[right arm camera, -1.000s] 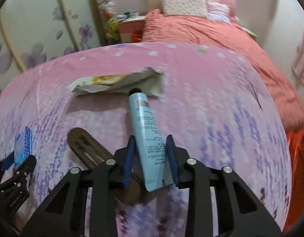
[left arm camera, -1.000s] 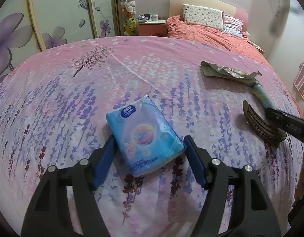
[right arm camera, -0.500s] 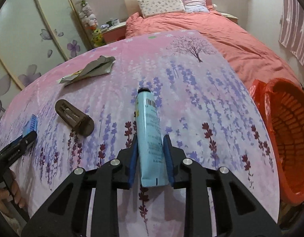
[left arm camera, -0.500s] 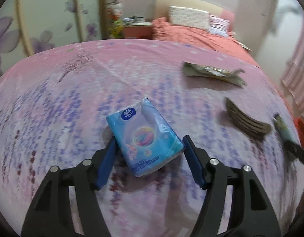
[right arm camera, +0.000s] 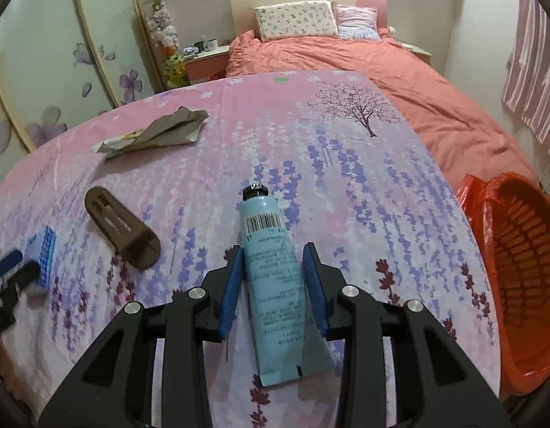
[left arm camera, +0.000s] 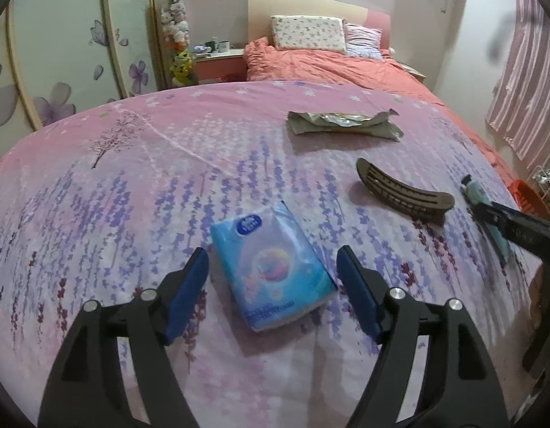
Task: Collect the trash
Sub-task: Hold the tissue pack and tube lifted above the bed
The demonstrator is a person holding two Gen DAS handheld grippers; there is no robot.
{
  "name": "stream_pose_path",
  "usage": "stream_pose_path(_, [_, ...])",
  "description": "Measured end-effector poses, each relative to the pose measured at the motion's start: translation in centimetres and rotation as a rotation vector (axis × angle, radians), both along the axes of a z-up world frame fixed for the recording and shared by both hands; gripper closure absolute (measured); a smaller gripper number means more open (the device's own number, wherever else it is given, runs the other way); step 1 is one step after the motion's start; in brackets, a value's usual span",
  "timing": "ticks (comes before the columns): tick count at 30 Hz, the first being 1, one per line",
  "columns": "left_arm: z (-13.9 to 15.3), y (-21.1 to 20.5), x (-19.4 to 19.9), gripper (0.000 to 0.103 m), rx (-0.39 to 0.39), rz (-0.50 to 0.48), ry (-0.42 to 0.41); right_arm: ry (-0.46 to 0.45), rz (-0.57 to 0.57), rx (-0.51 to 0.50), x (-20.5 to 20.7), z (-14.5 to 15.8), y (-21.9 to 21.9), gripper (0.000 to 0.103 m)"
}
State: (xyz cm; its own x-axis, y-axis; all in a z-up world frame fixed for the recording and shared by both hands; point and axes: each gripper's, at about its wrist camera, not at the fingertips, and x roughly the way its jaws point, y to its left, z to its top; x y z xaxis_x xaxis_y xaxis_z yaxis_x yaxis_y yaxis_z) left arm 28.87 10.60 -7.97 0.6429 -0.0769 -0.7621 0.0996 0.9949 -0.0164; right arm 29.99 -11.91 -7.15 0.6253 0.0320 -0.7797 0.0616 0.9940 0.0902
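Observation:
A blue tissue pack (left arm camera: 271,267) lies flat on the pink flowered bedspread (left arm camera: 132,185). It sits between the pads of my left gripper (left arm camera: 271,253), whose jaws are opening, with a gap showing on each side. A light-blue tube (right arm camera: 271,267) with a black cap rests on the bedspread between the pads of my right gripper (right arm camera: 275,260). Those jaws are opening too and stand just off the tube. A crumpled grey wrapper (right arm camera: 157,132) lies farther back on the left. An orange basket (right arm camera: 524,285) lined with a red bag stands at the right, beside the bed.
A brown hair clip (right arm camera: 123,228) lies between the two grippers, also seen as the clip (left arm camera: 403,192) in the left wrist view. The wrapper (left arm camera: 342,125) lies beyond it. A salmon duvet and pillows (right arm camera: 296,18) fill the far end. Wardrobe doors (left arm camera: 60,53) stand at the left.
The right gripper carried the tube rightward, away from the wrapper and close to the basket; its jaws have now widened off the tube. The left jaws have widened off the tissue pack.

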Motion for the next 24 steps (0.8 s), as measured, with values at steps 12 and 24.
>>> stream_pose_path(12, [-1.1, 1.2, 1.4, 0.033, -0.036, 0.092, 0.041, -0.011, -0.027, 0.039, -0.1, 0.0, -0.6, 0.070])
stream_pose_path(24, [-1.2, 1.1, 1.3, 0.033, -0.016, 0.107, 0.045, -0.010, -0.029, 0.041, -0.1, 0.0, -0.8, 0.070])
